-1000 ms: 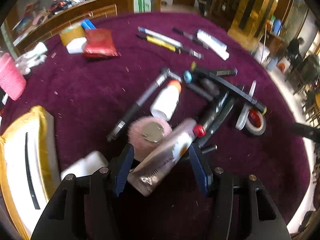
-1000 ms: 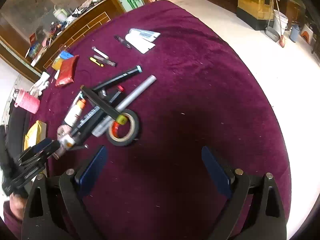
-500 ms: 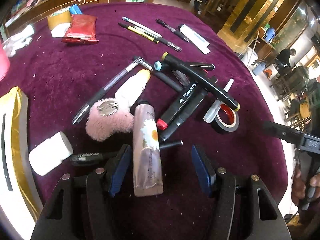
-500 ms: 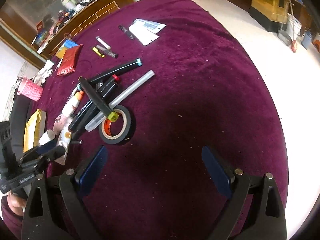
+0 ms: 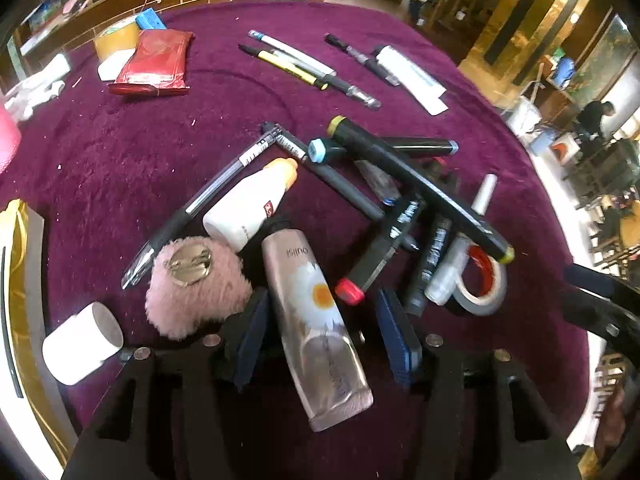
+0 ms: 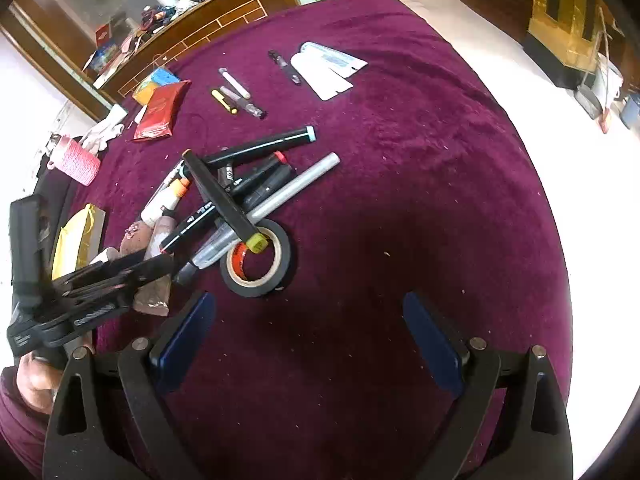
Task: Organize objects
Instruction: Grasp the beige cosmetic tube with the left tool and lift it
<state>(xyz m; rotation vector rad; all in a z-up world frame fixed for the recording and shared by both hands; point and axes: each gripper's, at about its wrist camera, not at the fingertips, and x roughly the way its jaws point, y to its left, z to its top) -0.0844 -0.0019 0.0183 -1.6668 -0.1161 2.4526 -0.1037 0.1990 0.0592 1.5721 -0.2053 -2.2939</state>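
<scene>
A pink tube with a daisy print (image 5: 316, 320) lies on the purple cloth between the fingers of my left gripper (image 5: 326, 332), which is open around it with gaps on both sides. Beside it lie a pink fluffy pompom (image 5: 196, 284), a white bottle with an orange cap (image 5: 252, 204), black markers (image 5: 416, 184) and a tape roll (image 5: 484, 284). My right gripper (image 6: 316, 336) is open and empty over bare cloth, just below the tape roll (image 6: 260, 264) and the marker pile (image 6: 224, 196).
A white cylinder (image 5: 82, 344) and a yellow-white box (image 5: 16, 300) lie at the left. A red packet (image 5: 154, 62), yellow tape, pens (image 5: 296, 64) and a white tube (image 5: 412, 74) lie farther back. The table edge drops to the floor at the right (image 6: 560, 184).
The left gripper has let go of the pink tube, which now lies flat on the cloth between its open fingers. The right gripper has moved closer to the tape roll.
</scene>
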